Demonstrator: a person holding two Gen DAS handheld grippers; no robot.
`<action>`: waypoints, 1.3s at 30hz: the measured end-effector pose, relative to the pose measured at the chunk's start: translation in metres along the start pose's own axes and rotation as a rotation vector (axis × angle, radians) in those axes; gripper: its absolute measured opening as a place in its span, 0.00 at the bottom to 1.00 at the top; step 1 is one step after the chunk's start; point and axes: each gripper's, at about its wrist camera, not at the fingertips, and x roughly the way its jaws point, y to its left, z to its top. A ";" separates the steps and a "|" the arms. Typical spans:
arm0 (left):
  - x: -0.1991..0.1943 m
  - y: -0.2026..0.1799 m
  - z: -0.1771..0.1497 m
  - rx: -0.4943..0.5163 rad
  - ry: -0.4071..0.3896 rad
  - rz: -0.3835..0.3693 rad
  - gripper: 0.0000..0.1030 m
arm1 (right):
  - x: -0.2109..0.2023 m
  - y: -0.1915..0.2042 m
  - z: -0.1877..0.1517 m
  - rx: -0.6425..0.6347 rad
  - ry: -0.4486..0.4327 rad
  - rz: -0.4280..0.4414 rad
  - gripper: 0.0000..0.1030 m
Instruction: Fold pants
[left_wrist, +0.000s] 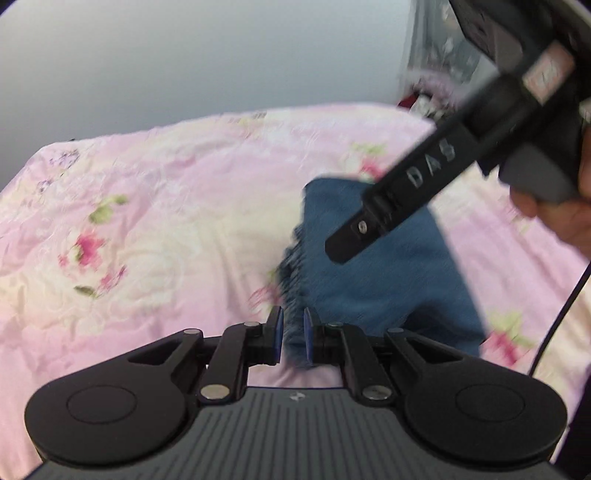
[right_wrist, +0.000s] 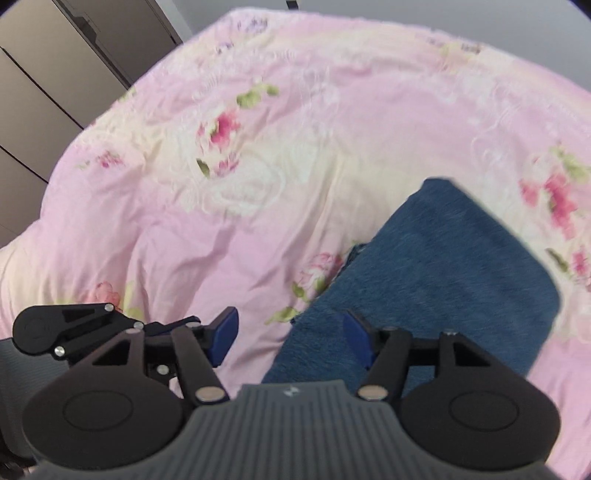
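Pink floral bedspread (right_wrist: 258, 206) covers the bed from edge to edge, rumpled and soft underfoot for anything laid on it. On its near right part lies the pair of blue pants (right_wrist: 443, 273), already gathered into a compact oblong with a frayed, bunched edge toward the left. Denim-like cloth of this weight looks limp but fairly thick — it should drape and hold a crease, yet slide a little on the smooth cover, so corners and doubled edges seem the best places to grip.

From the left wrist view, the left gripper (left_wrist: 293, 338) has its blue pads close together with the pants' near fringe caught between them — a pinch on the cloth. The right gripper (right_wrist: 291, 338) hangs above the near end of the pants with its pads spread wide, holding nothing; the left wrist view shows its black body slanting over the cloth.
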 end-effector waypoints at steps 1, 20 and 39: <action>-0.001 -0.008 0.006 -0.002 -0.010 -0.017 0.12 | -0.013 -0.008 -0.006 0.000 -0.020 -0.014 0.59; 0.111 -0.072 -0.014 0.287 0.325 0.227 0.12 | 0.022 -0.096 -0.155 0.033 0.039 -0.045 0.27; 0.092 -0.054 0.037 0.327 0.237 0.224 0.16 | -0.023 -0.123 -0.135 0.048 -0.089 -0.020 0.27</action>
